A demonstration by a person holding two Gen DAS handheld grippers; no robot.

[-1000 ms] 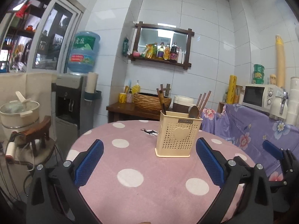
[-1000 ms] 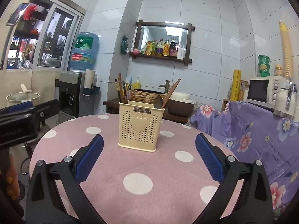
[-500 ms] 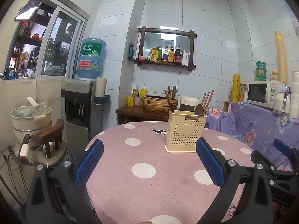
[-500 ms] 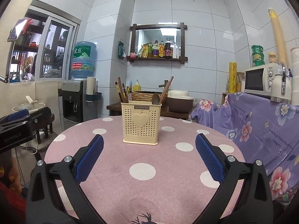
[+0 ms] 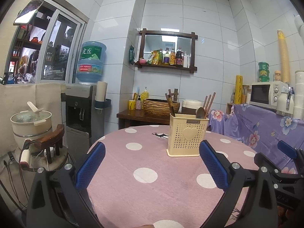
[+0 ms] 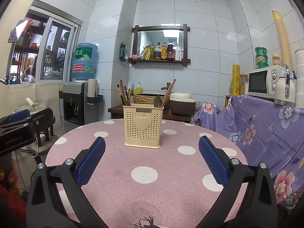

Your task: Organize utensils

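A cream perforated utensil holder (image 5: 187,135) (image 6: 143,126) with a heart on its front stands upright on the pink polka-dot round table (image 5: 144,174) (image 6: 148,172). Dark chopsticks (image 6: 123,95) lean in its left part; a wooden spoon (image 6: 158,101) and more chopsticks (image 5: 208,101) stand in its right part. My left gripper (image 5: 152,159) is open and empty, held back from the holder over the table's near side. My right gripper (image 6: 152,155) is open and empty, facing the holder from the front. The right gripper shows in the left wrist view (image 5: 285,152) at the right edge.
A water dispenser (image 5: 83,102) and a pot (image 5: 31,121) on a stool stand left of the table. A wooden side table with a woven basket (image 5: 160,106) is behind. A purple floral cloth (image 6: 266,125) covers a counter with a microwave (image 6: 263,82) at right.
Both grippers have drawn back from the holder and levelled out, so the holder looks smaller and farther away. Both stay open and empty.
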